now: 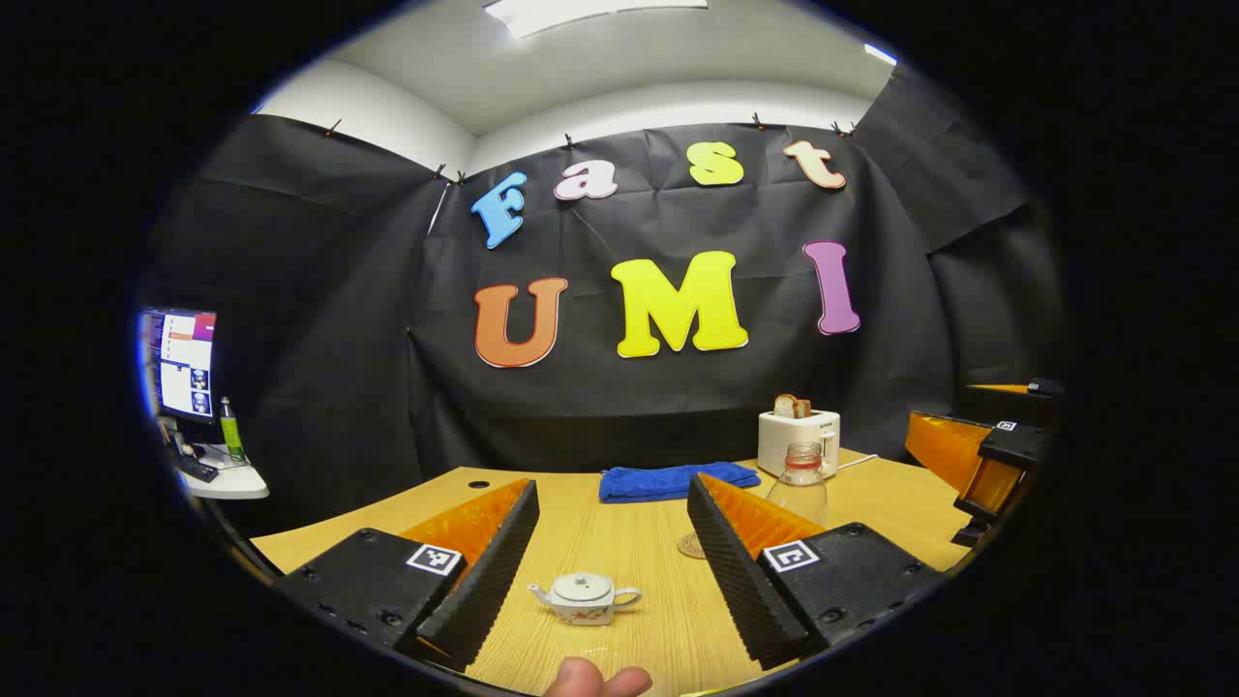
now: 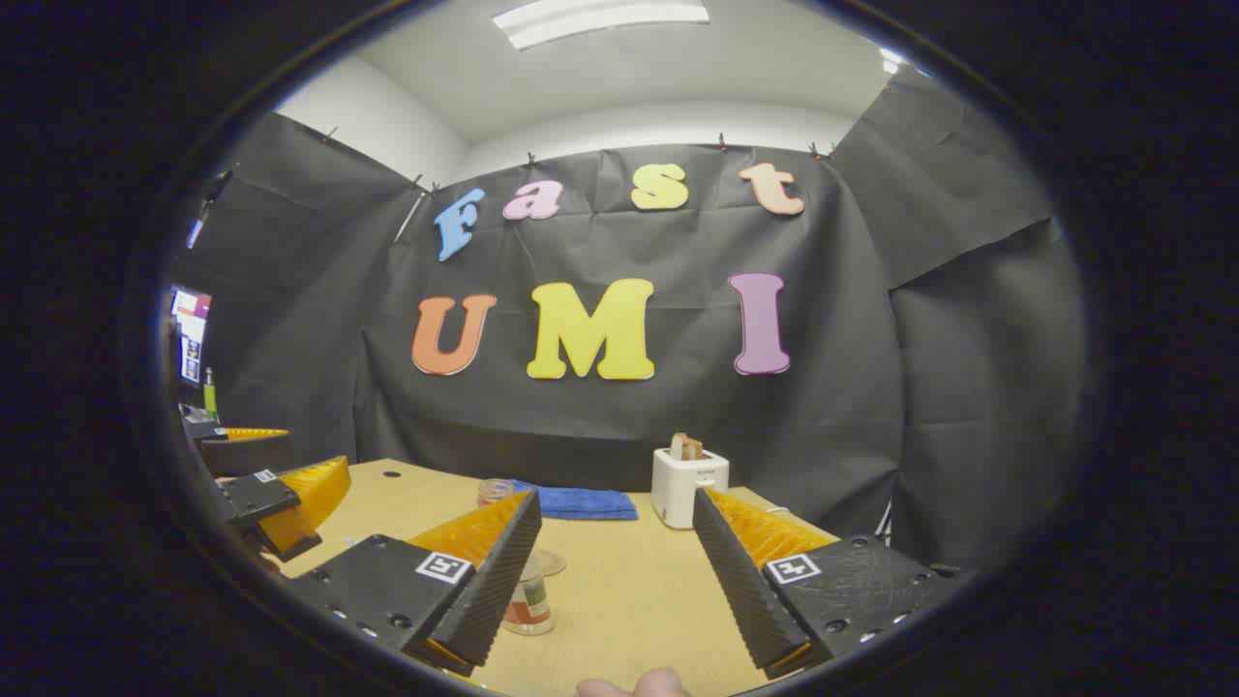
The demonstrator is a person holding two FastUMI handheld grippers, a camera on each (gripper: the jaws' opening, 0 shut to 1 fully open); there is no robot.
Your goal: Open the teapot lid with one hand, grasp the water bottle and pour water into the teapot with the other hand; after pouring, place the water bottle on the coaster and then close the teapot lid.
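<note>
1. Two grippers hang above the wooden tabletop (image 1: 619, 542), each with its jaws spread wide and nothing between them.
2. Seen from the left gripper view, the left gripper (image 1: 605, 571) frames the teapot (image 1: 584, 598), which sits near the front edge of the tabletop with its lid (image 1: 581, 584) on, spout to the left and handle to the right.
3. Seen from the same view, the water bottle (image 1: 800, 481) stands upright toward the right side of the tabletop, partly behind the gripper's right finger, with the round coaster (image 1: 693, 545) just in front of it.
4. Along the back edge lie a blue cloth (image 1: 678, 480) and a white toaster (image 1: 798, 438) with bread in it.
5. Seen from the right gripper view, the right gripper (image 2: 619, 571) has the bottle partly hidden behind its left finger.
</note>
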